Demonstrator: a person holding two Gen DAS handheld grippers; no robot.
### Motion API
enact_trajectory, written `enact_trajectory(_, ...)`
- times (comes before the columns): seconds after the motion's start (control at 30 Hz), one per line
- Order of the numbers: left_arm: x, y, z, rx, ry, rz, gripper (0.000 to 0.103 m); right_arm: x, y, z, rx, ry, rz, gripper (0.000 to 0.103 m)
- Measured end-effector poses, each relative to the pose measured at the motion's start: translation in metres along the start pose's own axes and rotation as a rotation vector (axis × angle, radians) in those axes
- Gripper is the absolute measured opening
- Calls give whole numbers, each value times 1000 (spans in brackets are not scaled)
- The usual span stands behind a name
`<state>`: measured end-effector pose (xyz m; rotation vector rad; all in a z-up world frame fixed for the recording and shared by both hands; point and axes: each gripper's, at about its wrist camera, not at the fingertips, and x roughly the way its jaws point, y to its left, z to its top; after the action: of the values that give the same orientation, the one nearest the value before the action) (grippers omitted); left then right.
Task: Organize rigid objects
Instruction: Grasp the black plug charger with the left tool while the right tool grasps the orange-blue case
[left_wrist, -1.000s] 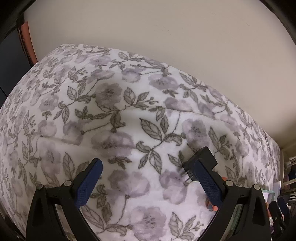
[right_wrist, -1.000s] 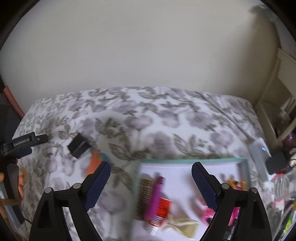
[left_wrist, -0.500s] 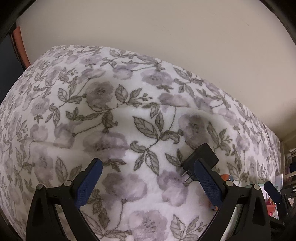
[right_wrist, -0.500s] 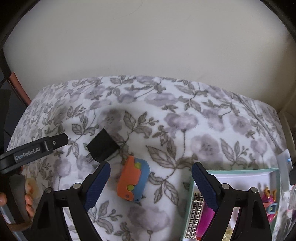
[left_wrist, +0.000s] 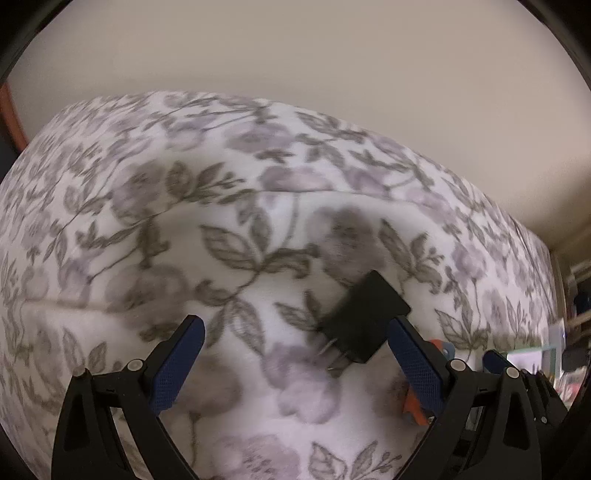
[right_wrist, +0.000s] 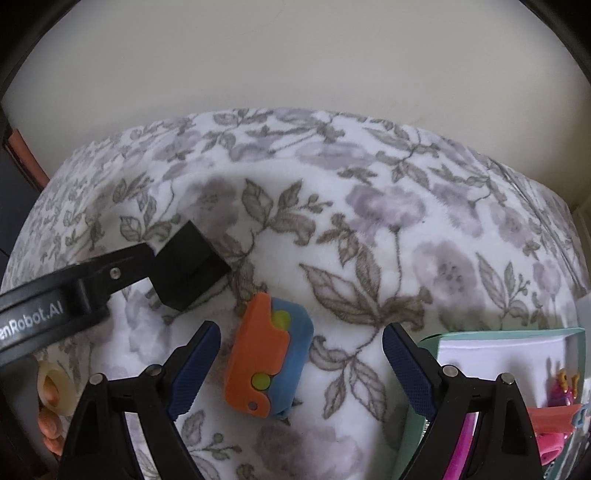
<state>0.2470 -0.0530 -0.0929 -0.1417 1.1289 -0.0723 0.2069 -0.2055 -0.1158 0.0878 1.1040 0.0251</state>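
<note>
Toy (right_wrist: 267, 356) sits between the spread right gripper (right_wrist: 301, 354); closing off-centre could shove it across the soft blanket (right_wrist: 388, 221).

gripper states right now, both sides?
Left gripper: open, nothing held; black plug adapter lies by its right finger.
Right gripper: open, empty, above the orange-and-blue toy.

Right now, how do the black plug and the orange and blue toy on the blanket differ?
The black plug is a plain dark block with metal prongs; the orange and blue toy is bright, rounded and has yellow-green dots. The plug lies at the left gripper; the toy sits between the right gripper's open fingers. Both rest on the floral blanket.
</note>
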Motion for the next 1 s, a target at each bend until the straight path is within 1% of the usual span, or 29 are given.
enact_trajectory(0.23, 16, -17, -1, 66, 10, 25, 99, 8, -1, -2, -1, 15, -10, 91)
enact_trajectory(0.37, 17, -26, 0, 108, -13, 38, 99, 11, -2, -3, 10, 20, -6, 90)
enact_trajectory(0.5, 18, -39, 0, 157, -28, 62, 99, 13, -2, -4, 12, 23, 6, 87)
enact_trajectory(0.6, 20, -45, -1, 178, -31, 62, 97, 13, -1, -4, 6, 25, 8, 84)
enact_trajectory(0.63, 22, -47, -1, 181, -28, 60, 93, 14, 0, -5, 6, 25, 11, 83)
enact_trajectory(0.67, 23, -47, -1, 184, -26, 60, 84, 14, 0, -5, 7, 26, 15, 82)
enact_trajectory(0.77, 25, -47, -3, 178, -13, 51, 72, 14, 1, -5, 9, 27, 29, 76)
enact_trajectory(0.8, 25, -46, -3, 174, -12, 44, 69, 14, 1, -6, 7, 27, 34, 72)
enact_trajectory(0.83, 25, -46, -2, 173, -12, 40, 61, 13, 2, -6, 2, 26, 33, 67)
enact_trajectory(0.87, 25, -46, -3, 173, -11, 38, 54, 13, 3, -5, -4, 27, 30, 64)
enact_trajectory(0.93, 26, -45, -3, 173, -7, 41, 53, 13, 6, -7, -25, 39, 1, 56)
enact_trajectory(1.0, 26, -44, -4, 173, -7, 39, 52, 13, 7, -8, -39, 36, -18, 52)
